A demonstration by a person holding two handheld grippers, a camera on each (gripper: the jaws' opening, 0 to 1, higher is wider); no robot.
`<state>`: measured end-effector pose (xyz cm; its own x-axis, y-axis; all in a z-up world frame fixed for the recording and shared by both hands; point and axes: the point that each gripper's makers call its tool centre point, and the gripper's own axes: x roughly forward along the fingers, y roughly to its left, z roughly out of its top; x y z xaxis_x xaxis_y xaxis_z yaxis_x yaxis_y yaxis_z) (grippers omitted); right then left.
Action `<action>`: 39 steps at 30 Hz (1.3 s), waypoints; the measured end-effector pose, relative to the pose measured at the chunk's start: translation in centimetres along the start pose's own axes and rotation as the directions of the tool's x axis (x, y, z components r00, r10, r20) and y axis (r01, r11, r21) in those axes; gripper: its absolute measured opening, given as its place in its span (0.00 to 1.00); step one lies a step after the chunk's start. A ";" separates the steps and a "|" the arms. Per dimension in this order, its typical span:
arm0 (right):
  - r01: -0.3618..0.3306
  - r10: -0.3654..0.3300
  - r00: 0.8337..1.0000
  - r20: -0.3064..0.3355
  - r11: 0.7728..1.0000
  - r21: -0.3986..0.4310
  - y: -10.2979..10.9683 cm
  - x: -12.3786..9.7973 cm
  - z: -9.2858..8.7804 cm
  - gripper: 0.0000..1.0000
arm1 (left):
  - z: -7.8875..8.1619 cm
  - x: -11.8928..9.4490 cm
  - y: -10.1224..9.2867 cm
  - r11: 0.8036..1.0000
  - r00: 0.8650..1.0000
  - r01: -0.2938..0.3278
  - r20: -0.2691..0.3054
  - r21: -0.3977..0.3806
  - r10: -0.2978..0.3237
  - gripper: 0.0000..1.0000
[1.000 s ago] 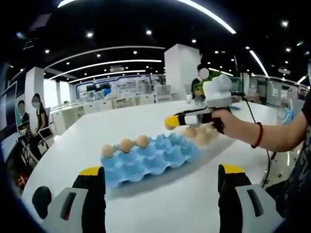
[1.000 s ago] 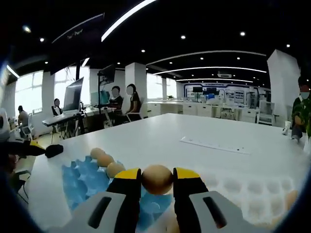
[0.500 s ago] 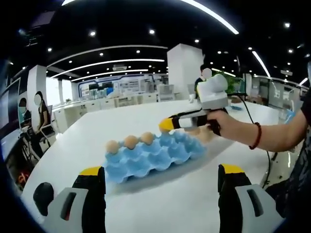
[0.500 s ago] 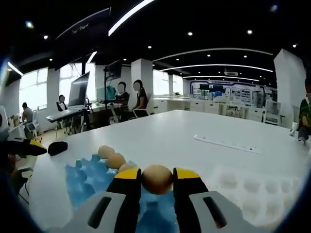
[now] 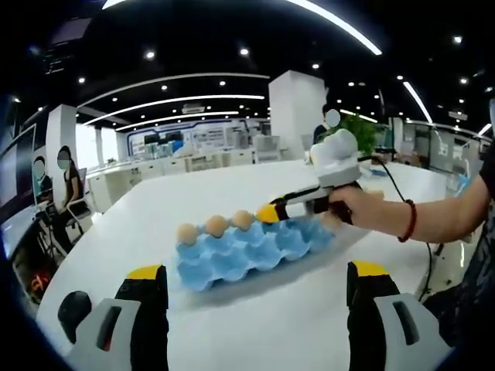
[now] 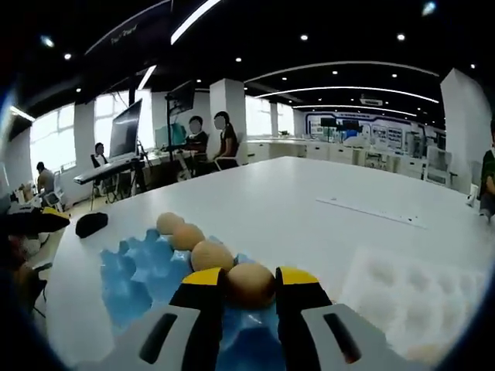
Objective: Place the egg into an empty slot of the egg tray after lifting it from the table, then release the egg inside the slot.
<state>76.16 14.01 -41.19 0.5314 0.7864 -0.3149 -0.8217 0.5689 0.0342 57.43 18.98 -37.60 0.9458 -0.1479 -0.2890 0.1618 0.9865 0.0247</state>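
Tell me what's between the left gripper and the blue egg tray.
Only bare white table lies between the left gripper and the blue egg tray, seen in the left gripper view.

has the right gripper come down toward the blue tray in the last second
Yes. In the left gripper view the right gripper has dropped from above the blue egg tray to its far rim, next to the three eggs, the egg clamped.
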 end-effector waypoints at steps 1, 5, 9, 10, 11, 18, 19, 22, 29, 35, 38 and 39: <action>-0.003 0.003 1.000 -0.004 1.000 0.002 0.1 0.1 -0.1 0.27 | 0.0 0.0 0.0 1.000 1.000 0.000 0.000 0.000 0.000 0.98; 0.006 -0.006 1.000 -0.008 1.000 -0.028 0.2 0.0 -0.2 0.27 | -0.1 0.0 0.0 1.000 1.000 0.001 -0.005 0.001 -0.001 0.98; 0.013 -0.013 1.000 -0.021 1.000 0.003 0.2 0.1 -0.3 0.28 | -0.1 0.0 0.1 1.000 1.000 0.002 0.000 -0.002 -0.002 0.98; 0.017 -0.016 0.999 -0.036 0.999 0.032 0.2 0.0 -0.5 0.28 | -0.1 0.0 0.1 1.000 1.000 0.001 0.000 -0.003 -0.001 0.98; 0.017 -0.015 0.999 -0.040 0.999 0.042 0.1 0.0 -0.5 0.29 | -0.1 0.0 0.1 1.000 1.000 0.001 0.000 -0.002 -0.001 0.98; 0.015 -0.013 0.999 -0.038 0.999 0.038 -1.1 0.7 -0.2 0.39 | -0.1 -0.1 -0.1 1.000 1.000 0.001 -0.002 0.003 -0.001 0.98; 0.006 -0.004 0.999 -0.039 0.999 0.039 -0.9 0.7 -0.2 0.42 | -0.1 -0.1 -0.2 1.000 1.000 0.002 -0.001 0.001 -0.002 0.98; -0.007 0.008 0.999 -0.043 0.999 0.035 -0.7 0.5 -0.3 0.48 | -0.1 -0.1 -0.2 1.000 1.000 0.000 -0.002 -0.001 0.000 0.98; -0.031 0.031 0.999 -0.026 0.999 -0.018 0.1 -0.1 -0.3 0.59 | -0.1 -0.3 0.0 1.000 1.000 -0.007 -0.003 0.001 0.007 0.98; -0.064 0.064 0.997 0.038 0.998 -0.005 0.5 -1.0 0.5 0.74 | 0.0 -0.3 -0.2 1.000 1.000 -0.005 -0.004 0.003 0.005 0.98; -0.060 0.061 0.997 0.048 0.998 -0.021 0.4 -1.3 0.7 0.78 | 0.2 -0.2 -0.4 1.000 1.000 0.000 -0.001 0.007 0.000 0.98; -0.055 0.057 0.997 0.054 0.998 -0.024 0.3 -1.4 0.8 0.78 | 0.2 -0.1 -0.5 1.000 1.000 0.001 0.000 0.008 -0.001 0.98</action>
<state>75.34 13.25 -39.98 0.4942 0.8292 -0.2609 -0.8546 0.5184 0.0288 57.28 18.49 -37.33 0.9456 -0.1489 -0.2894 0.1650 0.9858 0.0320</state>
